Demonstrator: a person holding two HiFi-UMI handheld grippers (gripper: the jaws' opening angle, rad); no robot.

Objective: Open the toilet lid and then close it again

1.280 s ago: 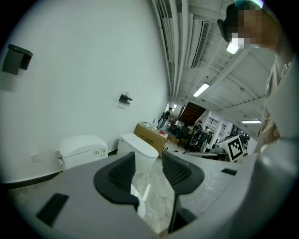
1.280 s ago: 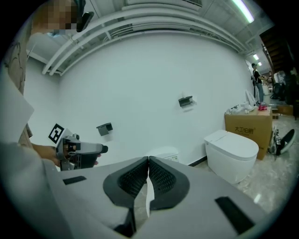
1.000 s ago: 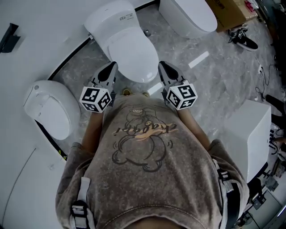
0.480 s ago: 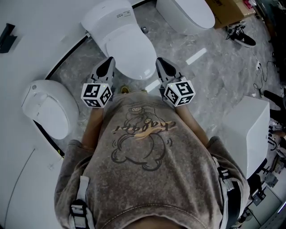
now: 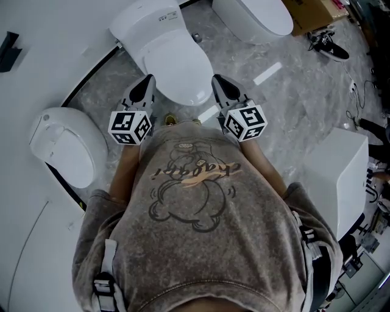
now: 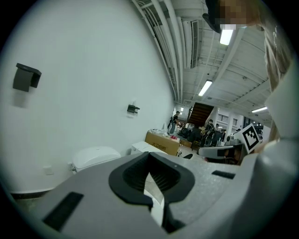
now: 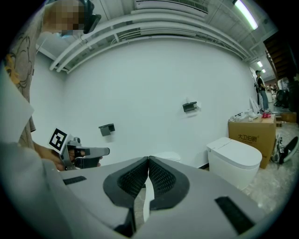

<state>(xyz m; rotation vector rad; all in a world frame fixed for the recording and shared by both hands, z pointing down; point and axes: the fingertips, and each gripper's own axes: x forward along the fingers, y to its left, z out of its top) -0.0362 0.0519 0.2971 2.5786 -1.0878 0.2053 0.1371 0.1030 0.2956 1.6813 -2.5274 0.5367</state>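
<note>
The white toilet [image 5: 173, 61] stands in front of me with its lid [image 5: 178, 72] down. My left gripper [image 5: 147, 84] hovers beside the bowl's left edge and my right gripper [image 5: 218, 84] beside its right edge; neither touches the toilet. In the left gripper view the left gripper [image 6: 149, 154] has its jaws together with nothing between the pads. In the right gripper view the right gripper [image 7: 148, 159] is likewise shut and empty, and the left gripper [image 7: 79, 151] shows off to the side.
A second toilet [image 5: 64, 146] sits at the left and a third [image 5: 256, 18] at the back right, next to a cardboard box [image 5: 311, 15] and shoes [image 5: 329, 46]. A white unit [image 5: 341, 177] stands on the right. The floor [image 5: 298, 103] is grey marble.
</note>
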